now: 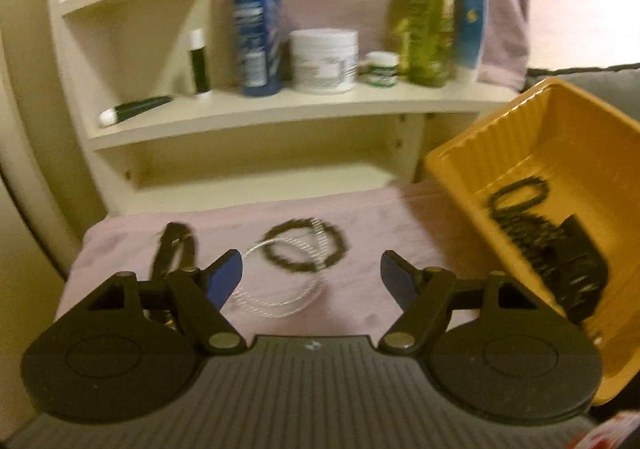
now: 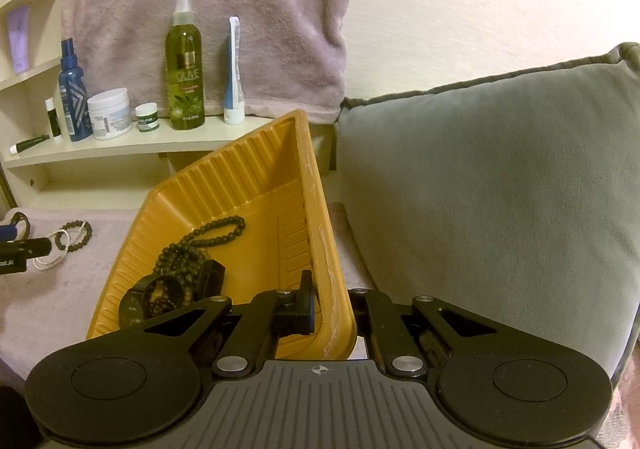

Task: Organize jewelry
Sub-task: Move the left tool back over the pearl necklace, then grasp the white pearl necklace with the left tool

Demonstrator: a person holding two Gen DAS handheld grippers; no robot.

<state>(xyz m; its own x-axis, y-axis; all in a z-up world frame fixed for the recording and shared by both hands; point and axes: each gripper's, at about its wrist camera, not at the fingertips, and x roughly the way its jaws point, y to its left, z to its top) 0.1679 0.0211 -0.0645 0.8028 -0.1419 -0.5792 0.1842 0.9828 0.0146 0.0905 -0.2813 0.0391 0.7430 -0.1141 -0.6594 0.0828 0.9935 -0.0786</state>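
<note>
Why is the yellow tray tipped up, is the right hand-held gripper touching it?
Touching. The right wrist view shows the right hand-held gripper shut on the tray rim, one finger inside the wall and one outside, holding it tilted.

This looks like a room in a home, perhaps a bedroom corner. A cream corner shelf carries toiletries: an olive spray bottle, a blue bottle, a white jar and a tube. A mauve fleece blanket hangs behind, and a grey cushion rests against the plain wall.
</note>
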